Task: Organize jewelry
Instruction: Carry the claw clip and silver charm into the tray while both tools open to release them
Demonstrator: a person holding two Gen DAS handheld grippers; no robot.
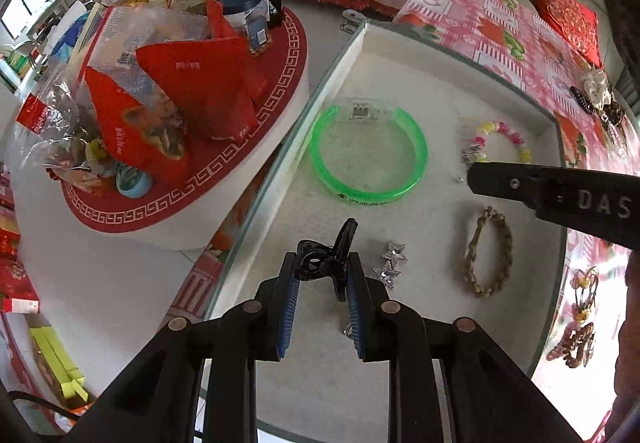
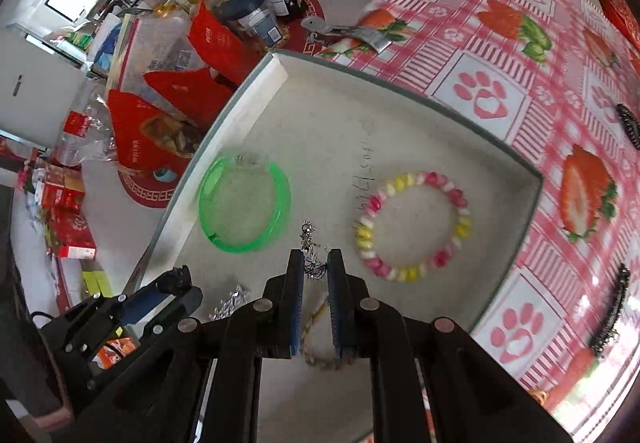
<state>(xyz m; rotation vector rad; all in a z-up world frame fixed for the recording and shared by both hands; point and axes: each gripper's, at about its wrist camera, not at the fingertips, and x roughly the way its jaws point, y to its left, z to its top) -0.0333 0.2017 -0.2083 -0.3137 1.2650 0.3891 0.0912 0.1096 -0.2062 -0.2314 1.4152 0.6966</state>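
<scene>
A shallow white tray [image 1: 404, 83] lies on the table. It holds a green bangle [image 1: 368, 155], a pink-and-yellow bead bracelet [image 2: 414, 227], a braided rope bracelet [image 1: 490, 251] and two silver star clips [image 1: 390, 263]. My left gripper [image 1: 322, 259] hangs over the tray's near left part, shut on a black claw hair clip [image 1: 342, 239]. My right gripper [image 2: 315, 255] is shut on a small silver chain [image 2: 308, 233] that dangles just above the tray floor, between the bangle and the bead bracelet. In the left wrist view, one finger of the right gripper [image 1: 552, 191] reaches in from the right.
The tray rests on a pink strawberry-print cloth [image 2: 500, 43] with dark hair clips [image 2: 610, 315] and other hair ornaments [image 1: 580, 319] lying on it to the right. To the left stands a round red-and-white table [image 1: 224, 171] crowded with red bags, jars and bottles.
</scene>
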